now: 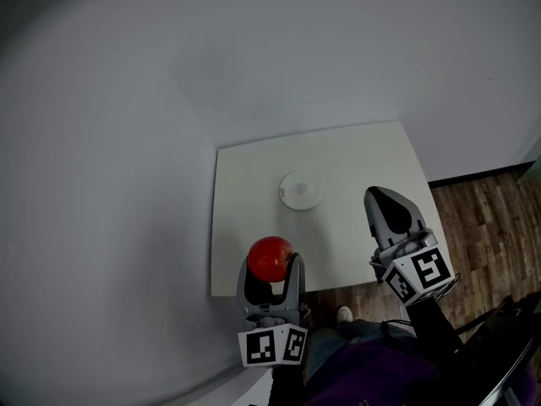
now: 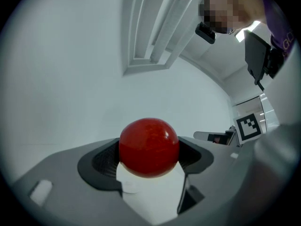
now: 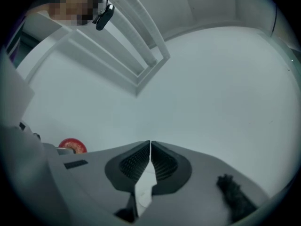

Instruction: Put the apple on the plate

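Risks, as judged from here:
- The apple (image 2: 148, 146) is round and glossy, and only its sides are gripped. A tilt or a slackened squeeze on the way over could let it slip out. It hangs over the near edge of the bench (image 1: 254, 193), towards the near-left corner, so a drop now could go to the floor.
- The plate (image 1: 301, 191) looks small and shallow. It lies near the middle of the bench, well apart from the apple. If the apple is let go too high or off-centre, it may roll off the rim.

Jaws:
- Left gripper (image 1: 272, 271): jaws spread wide round the apple, pinching it on both flanks, with the apple bulging out past the pads.
- Right gripper (image 3: 150, 147): jaws pressed together with nothing between them, held off by the bench's near-right corner
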